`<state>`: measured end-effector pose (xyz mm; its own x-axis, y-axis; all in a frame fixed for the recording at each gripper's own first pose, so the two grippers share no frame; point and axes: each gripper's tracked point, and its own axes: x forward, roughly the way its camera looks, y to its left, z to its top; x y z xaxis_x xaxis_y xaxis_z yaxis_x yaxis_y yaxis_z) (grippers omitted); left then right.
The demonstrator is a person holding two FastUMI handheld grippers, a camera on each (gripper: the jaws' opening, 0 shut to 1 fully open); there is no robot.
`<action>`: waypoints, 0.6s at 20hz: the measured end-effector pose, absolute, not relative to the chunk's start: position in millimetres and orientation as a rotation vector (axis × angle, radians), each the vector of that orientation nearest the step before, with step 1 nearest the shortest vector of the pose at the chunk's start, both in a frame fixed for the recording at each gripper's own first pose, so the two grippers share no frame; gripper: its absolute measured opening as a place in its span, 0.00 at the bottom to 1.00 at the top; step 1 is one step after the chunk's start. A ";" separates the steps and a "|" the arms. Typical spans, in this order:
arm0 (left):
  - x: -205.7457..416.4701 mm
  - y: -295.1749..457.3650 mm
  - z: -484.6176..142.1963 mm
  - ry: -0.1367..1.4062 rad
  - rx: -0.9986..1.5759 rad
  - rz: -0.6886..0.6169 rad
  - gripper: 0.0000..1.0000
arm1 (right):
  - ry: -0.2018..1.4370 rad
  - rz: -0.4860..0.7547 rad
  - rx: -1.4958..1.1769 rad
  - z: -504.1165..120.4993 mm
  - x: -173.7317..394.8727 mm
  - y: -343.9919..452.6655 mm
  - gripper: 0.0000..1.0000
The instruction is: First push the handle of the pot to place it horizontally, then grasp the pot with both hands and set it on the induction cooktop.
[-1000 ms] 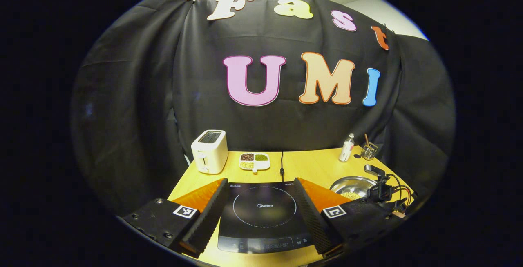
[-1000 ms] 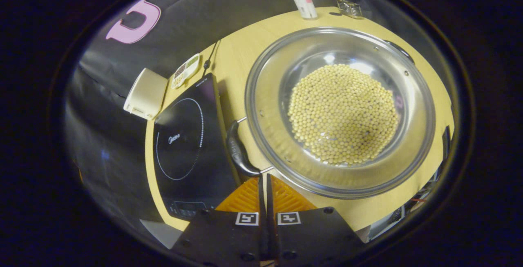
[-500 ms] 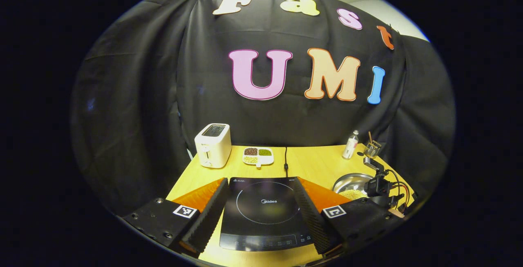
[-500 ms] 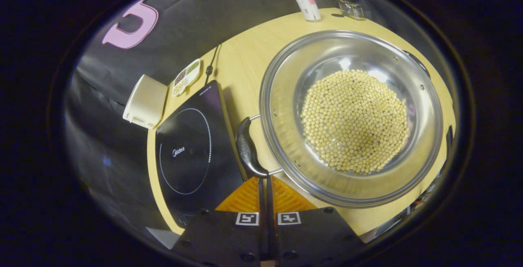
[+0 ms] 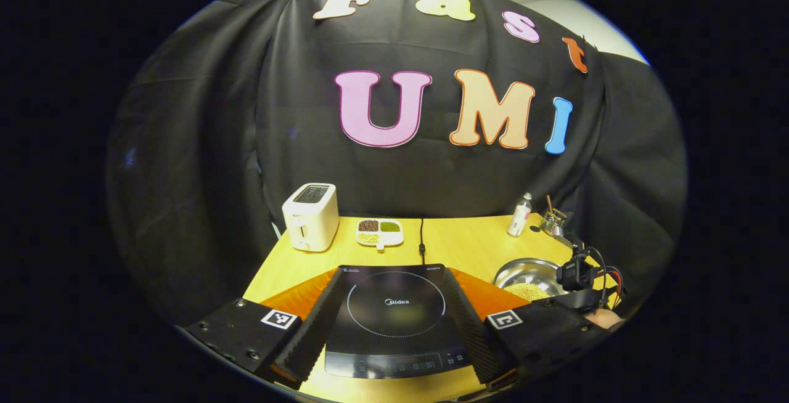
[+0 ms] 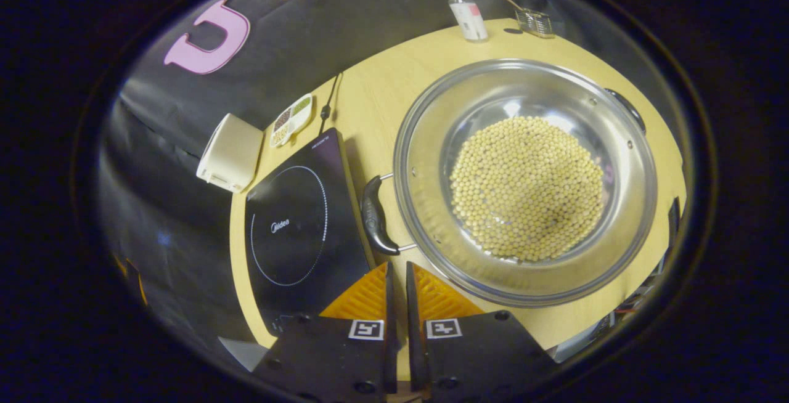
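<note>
My left gripper is spread wide, with nothing between its fingers, and it hovers in front of the induction cooktop, which lies flat on the yellow wooden surface. My right gripper has its fingers almost pressed together, with a narrow gap between them, and they hold nothing. Its tips are just beside the near black handle of the steel pot, but not touching it. The pot stands on the surface just to the right of the cooktop and is full of yellow soybeans. Its second handle is on the far rim. Behind the cooktop are a white toaster, a small divided dish with beans, a small bottle and a glass jar.
</note>
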<state>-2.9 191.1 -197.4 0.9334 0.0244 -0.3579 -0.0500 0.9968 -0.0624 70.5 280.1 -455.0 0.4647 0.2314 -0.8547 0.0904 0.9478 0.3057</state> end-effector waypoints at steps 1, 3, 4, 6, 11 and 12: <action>-3.1 188.8 -199.8 0.378 -0.070 0.032 0.96 | 1.081 0.098 0.331 -447.7 69.5 272.3 0.11; -1.1 181.9 -202.3 0.396 -0.069 0.010 0.96 | 1.074 0.090 0.326 -436.8 57.0 255.2 0.31; 0.1 178.0 -204.6 0.405 -0.069 -0.004 0.96 | 1.062 0.087 0.336 -430.2 56.0 246.5 0.36; 6.1 167.2 -213.0 0.430 -0.070 -0.033 0.95 | 1.048 0.080 0.357 -418.6 54.4 230.0 0.56; 12.7 126.3 -244.3 0.545 -0.143 -0.098 0.96 | 1.055 0.077 0.352 -390.3 50.5 183.2 0.94; 15.4 119.2 -248.8 0.562 -0.158 -0.104 0.96 | 1.051 0.080 0.348 -383.8 55.1 174.3 1.00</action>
<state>15.4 119.2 -248.8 0.8414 -0.1412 -0.5216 0.0549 0.9826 -0.1774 55.1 174.3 -383.8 0.4992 0.2291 -0.8357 0.1002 0.9427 0.3183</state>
